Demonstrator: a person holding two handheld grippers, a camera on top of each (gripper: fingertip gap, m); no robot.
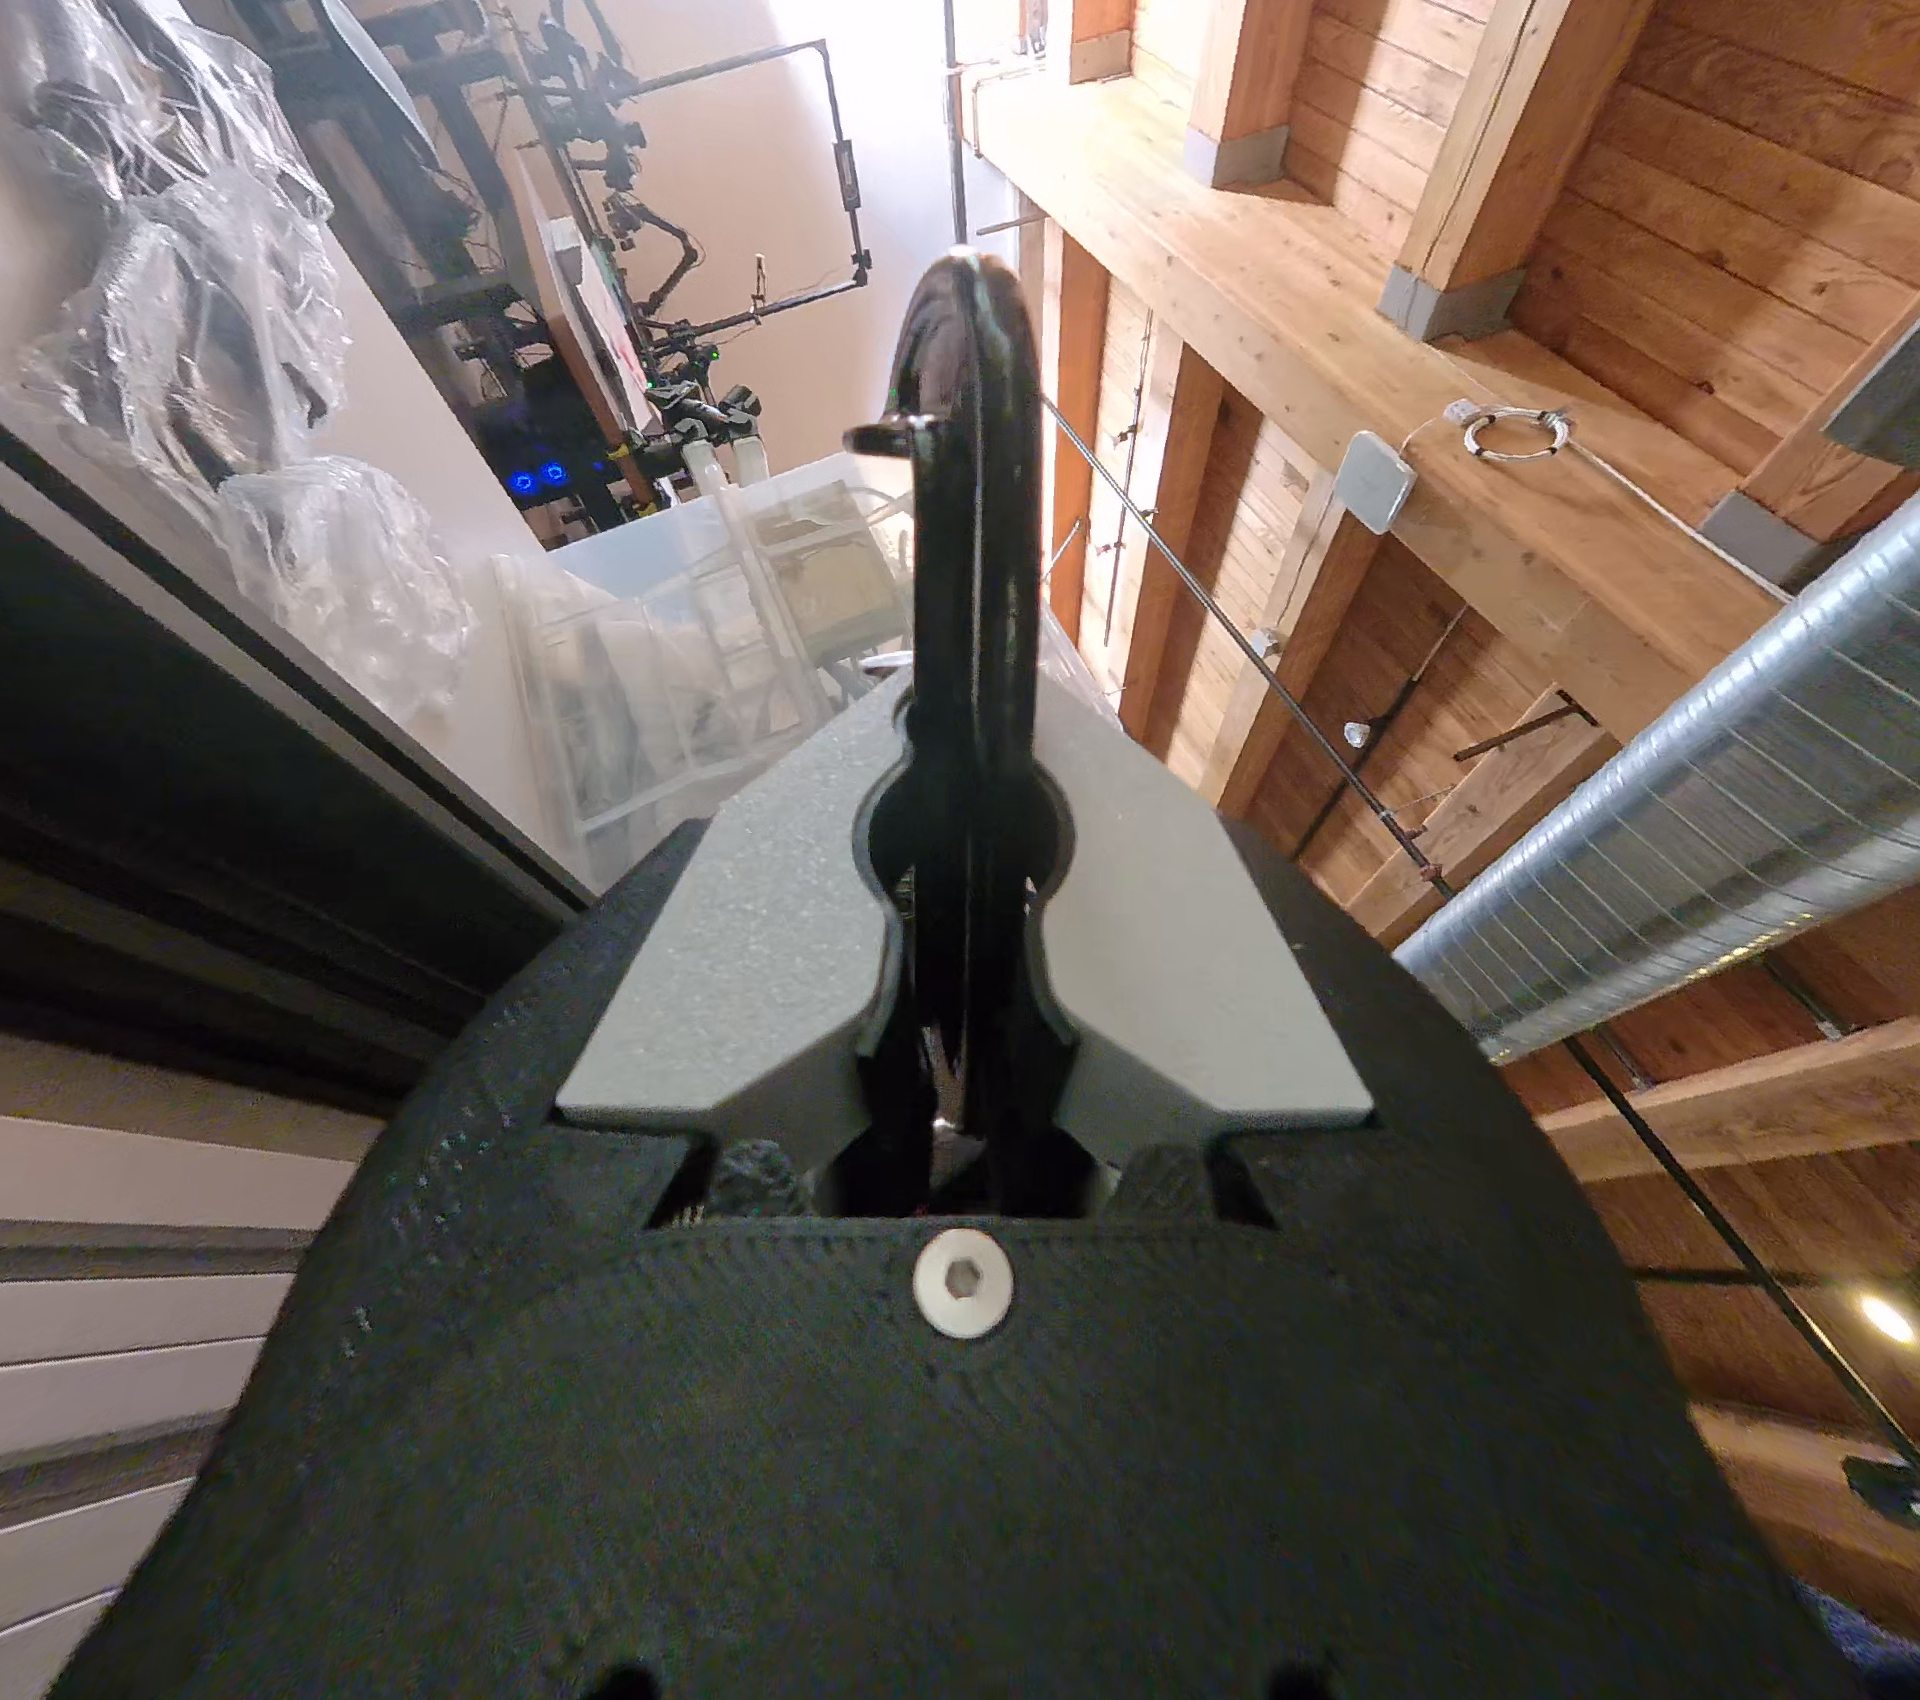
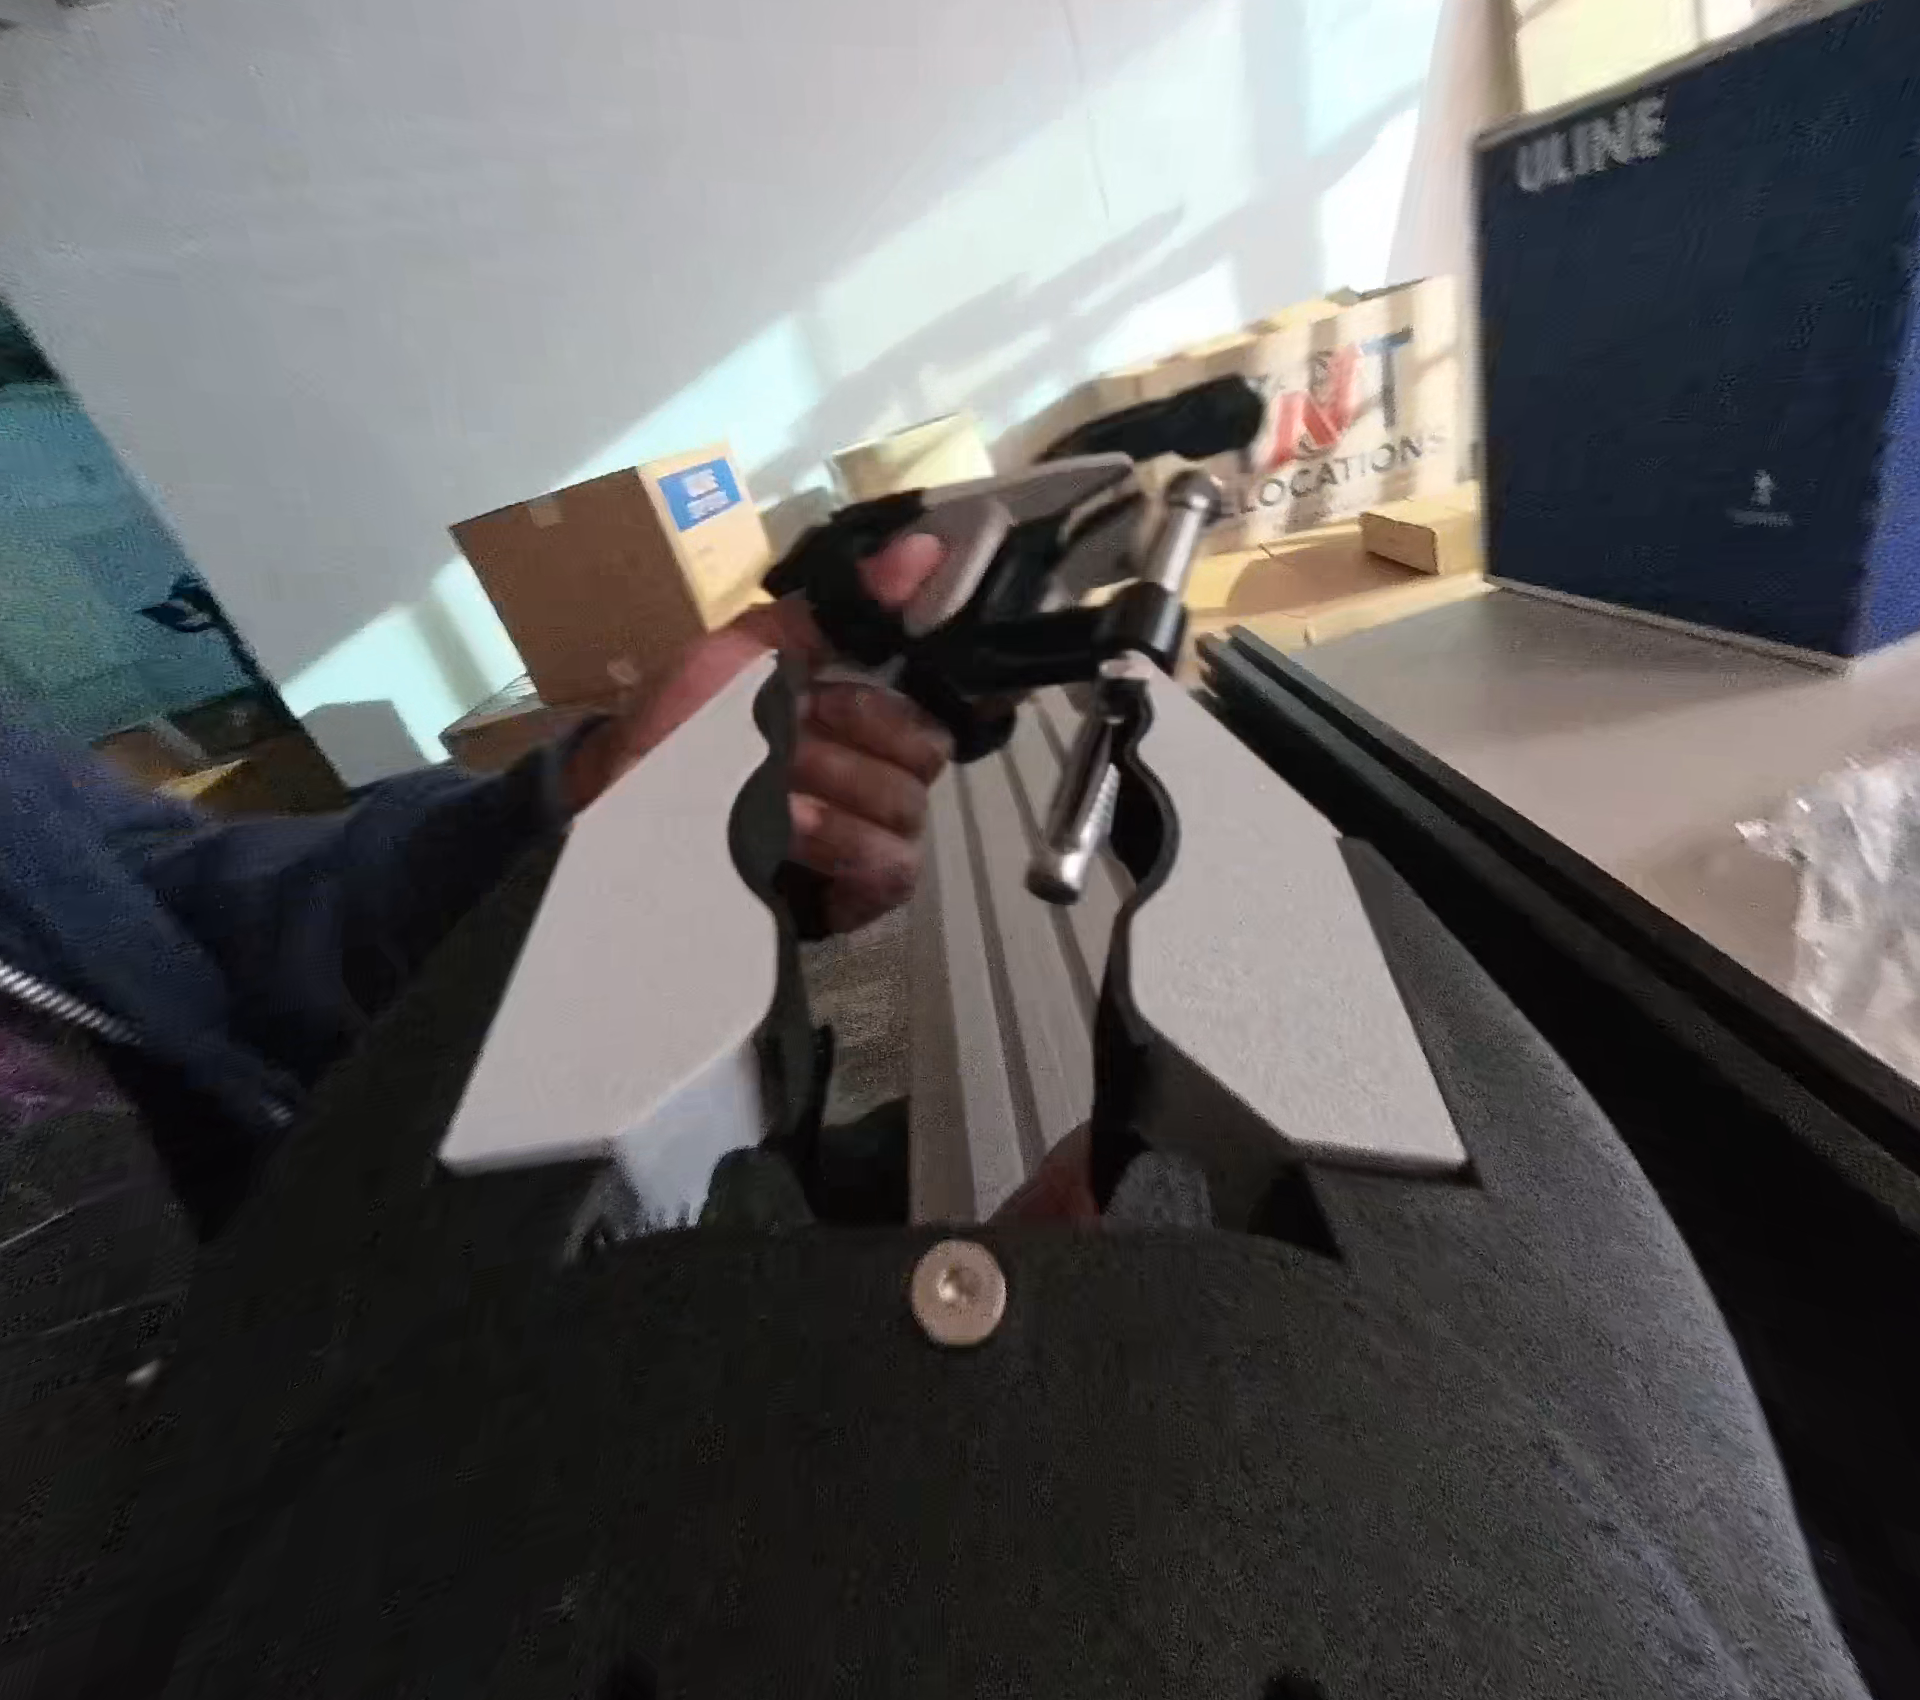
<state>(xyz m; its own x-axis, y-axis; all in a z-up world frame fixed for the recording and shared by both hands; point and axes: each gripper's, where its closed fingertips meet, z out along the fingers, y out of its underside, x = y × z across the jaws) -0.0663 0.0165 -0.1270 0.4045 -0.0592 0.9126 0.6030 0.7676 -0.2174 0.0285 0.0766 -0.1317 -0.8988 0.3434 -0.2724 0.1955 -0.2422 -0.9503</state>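
My left gripper [image 1: 966, 710] points up toward the ceiling and is shut on a black C-clamp [image 1: 971, 424], whose curved frame sticks out past the fingertips. In the right wrist view a hand [image 2: 862, 777] holds that left gripper [image 2: 966, 544] with the clamp [image 2: 997, 627] in it. The clamp's silver screw [image 2: 1101, 777] hangs down between my right gripper's fingers, close to the right finger [image 2: 1247, 902]. My right gripper [image 2: 966, 694] is open and its jaws stand wide apart. A grey aluminium rail [image 2: 997, 1006] runs below the gap.
A grey table [image 2: 1507, 715] with a dark edge lies at right, with a blue box [image 2: 1704, 362] and crumpled clear plastic [image 2: 1849, 881] on it. Cardboard boxes [image 2: 613, 570] stand by the white wall. Overhead are wooden beams [image 1: 1351, 248] and a silver duct [image 1: 1662, 819]; clear bins [image 1: 707, 663] stand ahead.
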